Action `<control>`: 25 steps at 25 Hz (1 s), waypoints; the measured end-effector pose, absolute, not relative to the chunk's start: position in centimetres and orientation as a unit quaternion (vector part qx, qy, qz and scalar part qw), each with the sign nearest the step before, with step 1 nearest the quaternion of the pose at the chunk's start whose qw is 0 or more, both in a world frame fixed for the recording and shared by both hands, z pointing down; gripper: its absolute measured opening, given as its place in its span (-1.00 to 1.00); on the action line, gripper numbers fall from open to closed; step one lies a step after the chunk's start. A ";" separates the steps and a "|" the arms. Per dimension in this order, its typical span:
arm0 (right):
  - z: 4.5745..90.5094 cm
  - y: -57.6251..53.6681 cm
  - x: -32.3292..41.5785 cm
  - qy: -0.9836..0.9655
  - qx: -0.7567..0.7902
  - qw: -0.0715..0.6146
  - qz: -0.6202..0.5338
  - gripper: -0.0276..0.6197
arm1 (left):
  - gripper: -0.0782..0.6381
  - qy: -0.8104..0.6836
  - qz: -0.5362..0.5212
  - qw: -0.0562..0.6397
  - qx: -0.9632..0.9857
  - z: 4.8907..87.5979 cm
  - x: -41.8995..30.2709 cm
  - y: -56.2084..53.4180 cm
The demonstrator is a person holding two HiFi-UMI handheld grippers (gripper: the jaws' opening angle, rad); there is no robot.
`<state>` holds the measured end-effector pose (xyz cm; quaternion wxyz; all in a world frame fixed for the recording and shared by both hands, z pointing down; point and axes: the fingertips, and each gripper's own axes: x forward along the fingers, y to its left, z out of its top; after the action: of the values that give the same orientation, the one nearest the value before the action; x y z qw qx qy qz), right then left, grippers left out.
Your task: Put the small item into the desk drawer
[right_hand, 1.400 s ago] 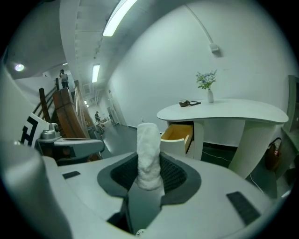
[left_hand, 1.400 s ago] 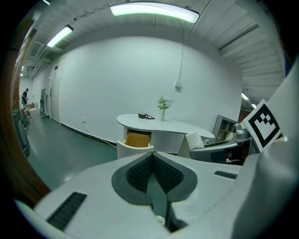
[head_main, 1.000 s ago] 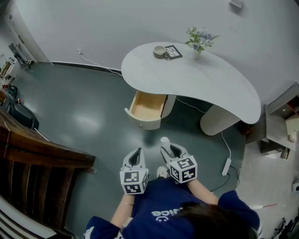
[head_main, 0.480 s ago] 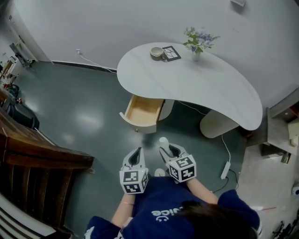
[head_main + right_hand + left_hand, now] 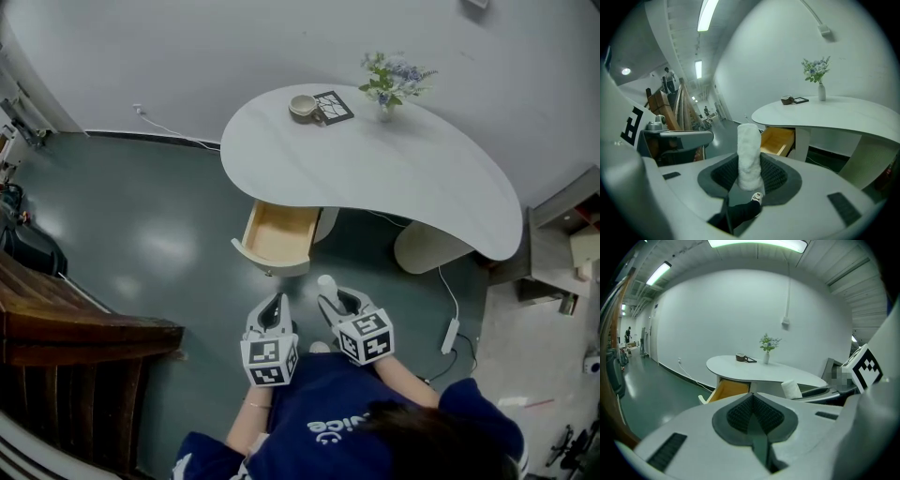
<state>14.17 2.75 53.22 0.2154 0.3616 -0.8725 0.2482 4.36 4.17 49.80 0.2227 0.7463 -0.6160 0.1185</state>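
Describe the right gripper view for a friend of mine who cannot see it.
The right gripper holds a white fuzzy roll upright between its jaws. Beyond it stands a white curved desk with its wooden drawer pulled open and a vase of flowers on top.

White lettering [image 5: 337, 427] on the person's blue shirt [image 5: 309, 398], bottom centre of the head view, is partly hidden and cannot be read.

White bench [image 5: 412, 178]; pale yellow wood inside drawer [image 5: 278, 232], white front. Dark grey-green floor [image 5: 159, 234]. White, fuzzy small item [image 5: 749, 154]. Black-and-white square markers on white left gripper [image 5: 276, 307] and right gripper [image 5: 334, 302]. Dark blue top [image 5: 328, 412], white lettering.
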 end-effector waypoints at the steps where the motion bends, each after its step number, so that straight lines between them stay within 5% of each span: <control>1: 53.2 2.1 14.1 -0.870 0.366 0.216 0.249 -0.47 | -0.77 -0.612 0.119 0.223 0.749 49.8 4.1 3.4; 25: 54.0 -9.2 5.4 -0.822 0.448 0.239 0.260 -0.47 | -0.77 -0.531 0.140 0.212 0.808 50.7 -6.9 -11.5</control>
<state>5.38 -9.17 53.97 0.2387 0.4475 -0.8218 0.2597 -6.94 -11.48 50.70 0.2125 0.8080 -0.5314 0.1401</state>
